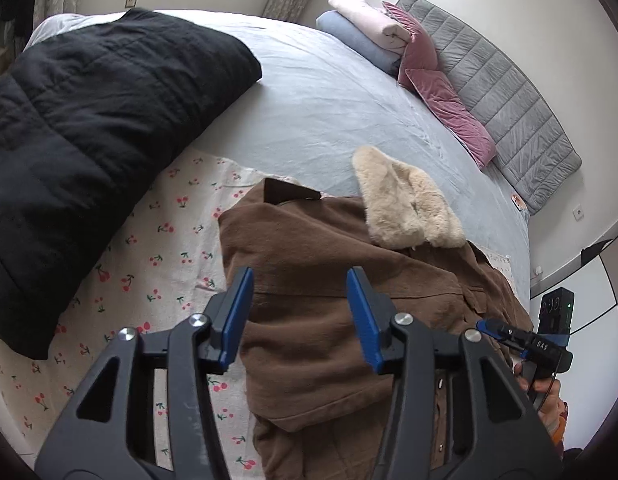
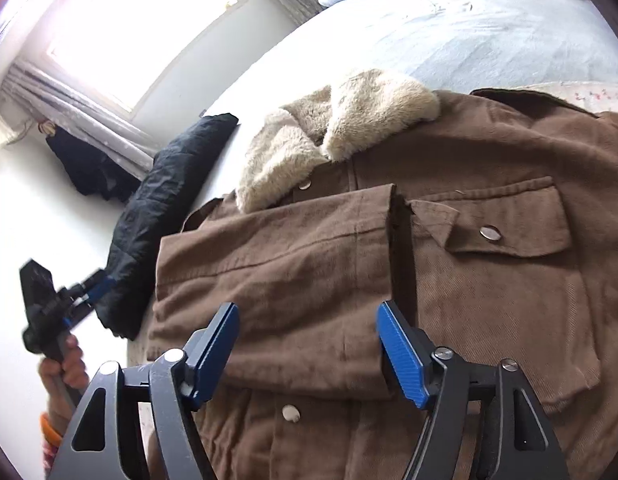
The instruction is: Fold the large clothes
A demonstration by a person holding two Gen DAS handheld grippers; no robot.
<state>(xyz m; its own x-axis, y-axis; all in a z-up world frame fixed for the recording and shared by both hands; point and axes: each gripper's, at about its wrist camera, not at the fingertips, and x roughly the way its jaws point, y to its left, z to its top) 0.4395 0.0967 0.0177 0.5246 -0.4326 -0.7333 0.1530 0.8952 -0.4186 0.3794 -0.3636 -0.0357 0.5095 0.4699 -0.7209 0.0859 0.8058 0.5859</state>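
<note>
Jacket (image 1: 329, 280) lower centre on bed (image 1: 329, 92), sleeve folded across front. Left gripper (image 1: 301, 316) and right gripper (image 2: 309, 344) both gape above it, empty. Black quilt (image 1: 89, 140) crowds upper left; open sheet upper centre.

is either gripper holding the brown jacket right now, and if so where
Nothing is held. The left gripper and right gripper both hover open over the brown jacket, pads clear of the cloth.

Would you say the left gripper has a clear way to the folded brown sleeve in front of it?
Probably yes: the left gripper is open over the brown jacket, nothing lies between it and the folded sleeve, and the right gripper hangs apart.
</note>
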